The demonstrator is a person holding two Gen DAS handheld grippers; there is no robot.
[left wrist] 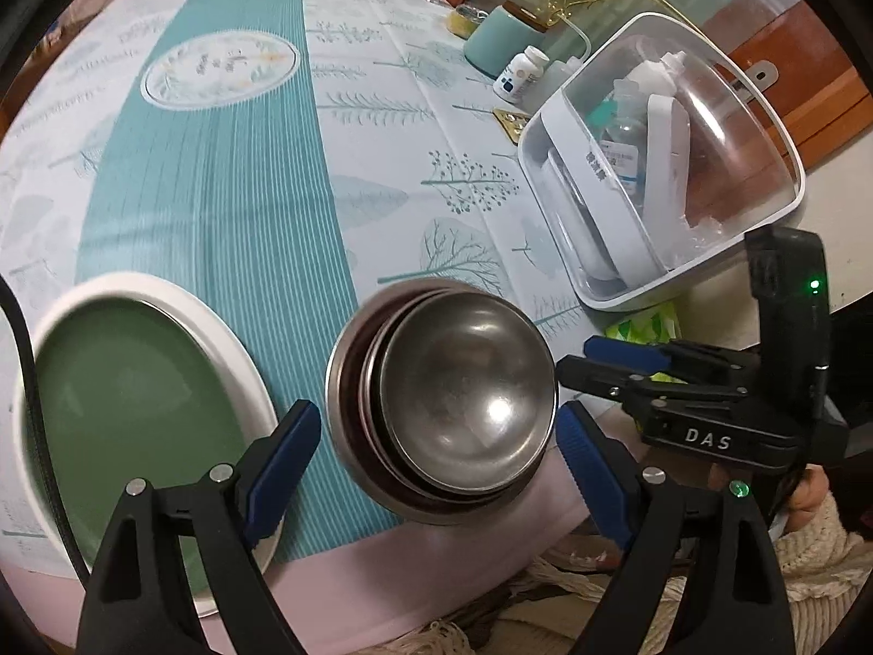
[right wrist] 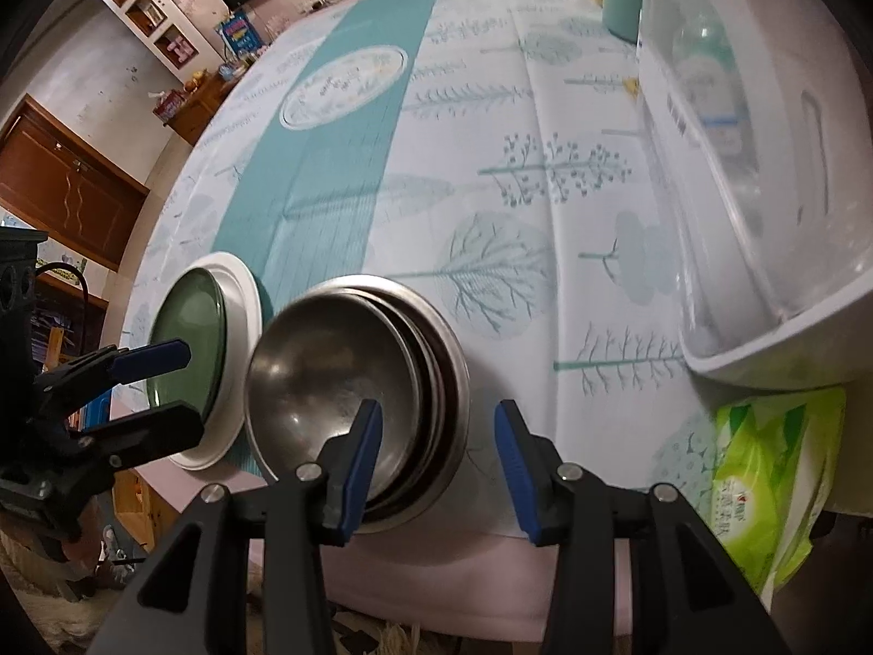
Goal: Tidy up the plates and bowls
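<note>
the green plate (left wrist: 125, 398) is partly covered by the left gripper (left wrist: 439, 469) and blurred along its rim. only the rims of the lower steel bowls (left wrist: 349, 382) are seen. the storage box (right wrist: 764, 164) is blurred and cut off at the right edge.

Both wrist views look steeply down, close (sharing the nested bowls (left wrist: 453, 398)).

Open stretch of tree-printed teal and white tablecloth surface (left wrist: 229, 207) toward 12 o'clock, free for passage. Blocked at 2 o'clock by a white plastic bin with clear lid (left wrist: 663, 164). Near edge crowded: nested stainless steel bowls (left wrist: 444, 398) just beside stacked green and white plates (left wrist: 131, 398) at 9 o'clock. Green wet-wipe pack (right wrist: 775, 469) at 3 o'clock.
</note>
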